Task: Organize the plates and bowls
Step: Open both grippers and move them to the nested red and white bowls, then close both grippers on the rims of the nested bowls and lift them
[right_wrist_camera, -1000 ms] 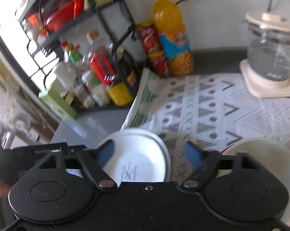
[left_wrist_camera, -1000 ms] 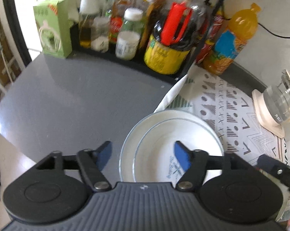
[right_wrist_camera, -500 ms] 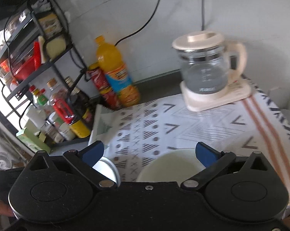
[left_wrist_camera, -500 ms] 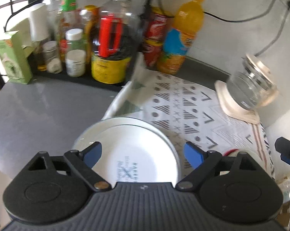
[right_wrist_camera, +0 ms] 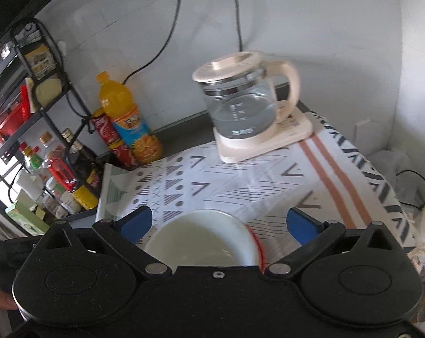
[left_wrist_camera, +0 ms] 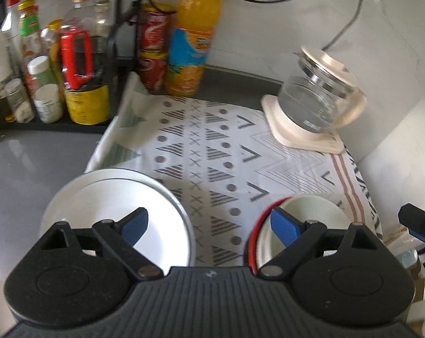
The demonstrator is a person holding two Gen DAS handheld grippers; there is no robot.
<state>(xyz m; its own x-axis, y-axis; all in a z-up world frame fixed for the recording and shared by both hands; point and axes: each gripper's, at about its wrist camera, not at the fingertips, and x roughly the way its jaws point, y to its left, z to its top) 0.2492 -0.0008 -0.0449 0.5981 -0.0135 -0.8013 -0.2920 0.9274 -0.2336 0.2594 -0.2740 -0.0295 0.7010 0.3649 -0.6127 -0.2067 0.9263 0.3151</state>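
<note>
- while both claws hang above the patterned cloth (left_wrist_camera: 212, 152), we see the left gripper (left_wrist_camera: 209, 222) spread wide, gripping nothing.
- we see the right gripper (right_wrist_camera: 218, 224) spread wide over the cream bowl (right_wrist_camera: 201, 239), pads clear of it.
- white plates (left_wrist_camera: 119, 197) lie stacked at the cloth's left edge.

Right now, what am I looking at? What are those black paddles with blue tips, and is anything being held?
There is no robot here: a person carries a hand-held two-finger gripper in each hand, and each has a camera looking forward along its fingers. So one picture comes from the left gripper and the other from the right gripper. The blue tips are the finger pads.

On the counter lies a patterned cloth. Near its left edge sits a white plate; to the right, a cream bowl rests on a red-rimmed dish. Behind stand a glass kettle, an orange drink bottle and a rack of sauce bottles.

Both grippers are open and hold nothing.
</note>
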